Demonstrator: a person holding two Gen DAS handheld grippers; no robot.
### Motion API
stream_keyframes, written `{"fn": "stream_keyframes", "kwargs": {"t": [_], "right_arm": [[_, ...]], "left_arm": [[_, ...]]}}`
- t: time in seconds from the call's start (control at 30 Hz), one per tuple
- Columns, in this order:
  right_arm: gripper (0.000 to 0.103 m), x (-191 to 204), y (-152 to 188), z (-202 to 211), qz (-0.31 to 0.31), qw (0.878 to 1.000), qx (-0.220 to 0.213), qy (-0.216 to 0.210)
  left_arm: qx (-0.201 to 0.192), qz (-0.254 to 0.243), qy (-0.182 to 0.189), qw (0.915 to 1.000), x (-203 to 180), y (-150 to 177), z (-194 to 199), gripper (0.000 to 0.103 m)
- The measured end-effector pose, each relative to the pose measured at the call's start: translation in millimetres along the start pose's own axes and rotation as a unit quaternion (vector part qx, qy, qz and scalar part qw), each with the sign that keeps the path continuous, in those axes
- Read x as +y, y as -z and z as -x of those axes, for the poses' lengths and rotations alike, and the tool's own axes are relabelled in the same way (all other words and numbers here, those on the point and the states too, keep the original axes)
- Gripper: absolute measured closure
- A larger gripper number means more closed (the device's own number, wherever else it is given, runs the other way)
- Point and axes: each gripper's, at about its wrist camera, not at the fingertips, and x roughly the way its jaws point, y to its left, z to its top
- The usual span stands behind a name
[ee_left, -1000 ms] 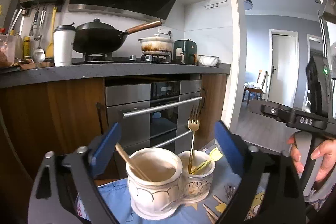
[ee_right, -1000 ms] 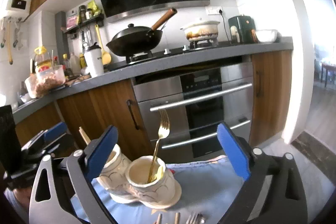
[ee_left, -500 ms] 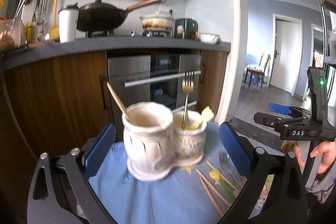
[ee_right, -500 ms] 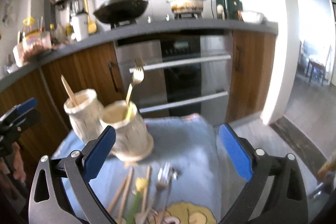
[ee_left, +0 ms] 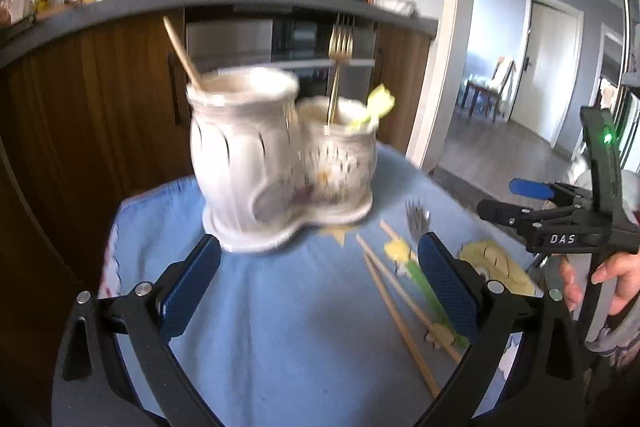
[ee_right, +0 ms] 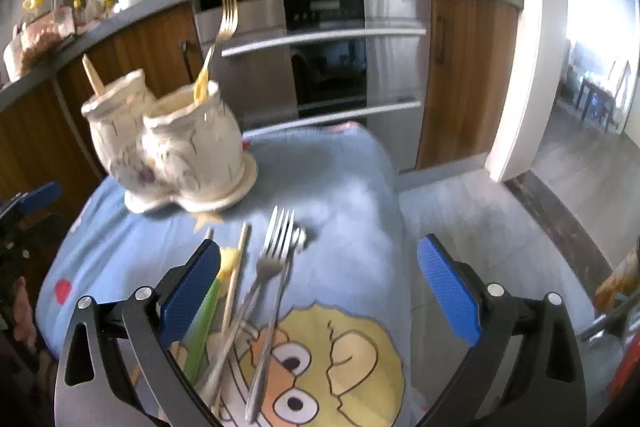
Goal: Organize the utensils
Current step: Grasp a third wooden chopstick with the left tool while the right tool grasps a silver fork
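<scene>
On the blue cloth (ee_right: 340,163) over the surface stands a white ceramic double utensil holder (ee_right: 172,143): its taller pot holds a wooden stick (ee_left: 182,53), its shorter pot a gold fork (ee_right: 224,27) and a yellow-green piece (ee_left: 374,105). Loose silver forks (ee_right: 276,255) and chopsticks (ee_left: 394,307) lie nearby. Left gripper (ee_left: 320,287) and right gripper (ee_right: 320,291) both gape wide, holding nothing.

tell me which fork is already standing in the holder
The gold fork, upright in the right-hand cup of the white ceramic holder. The silver forks lie flat on the blue cloth.
</scene>
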Motion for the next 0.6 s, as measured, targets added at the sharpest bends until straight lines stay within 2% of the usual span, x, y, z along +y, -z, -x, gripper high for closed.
{"fn": "stream_keyframes", "kwargs": {"t": [0.23, 0.3, 0.37, 0.43, 0.57, 0.6], "right_arm": [[0.008, 11, 16, -18, 0.013, 0.999, 0.042, -0.012], [0.015, 12, 18, -20, 0.011, 0.999, 0.048, -0.021], [0.032, 15, 19, -22, 0.008, 0.998, 0.058, -0.026], [0.043, 19, 21, -24, 0.009, 0.997, 0.066, -0.038], [0.067, 26, 22, -29, 0.004, 0.995, 0.080, -0.057], [0.070, 27, 22, -30, 0.001, 0.995, 0.082, -0.060]], "left_arm": [[0.047, -0.005, 0.012, 0.9988, -11, 22, -19, 0.006], [0.058, -0.008, 0.018, 0.9981, -15, 27, -23, 0.011], [0.076, -0.008, 0.028, 0.9967, -20, 34, -29, 0.017], [0.091, -0.008, 0.039, 0.9950, -25, 39, -33, 0.024], [0.113, -0.017, 0.063, 0.9914, -37, 47, -40, 0.044], [0.120, -0.022, 0.069, 0.9902, -42, 50, -41, 0.048]]}}
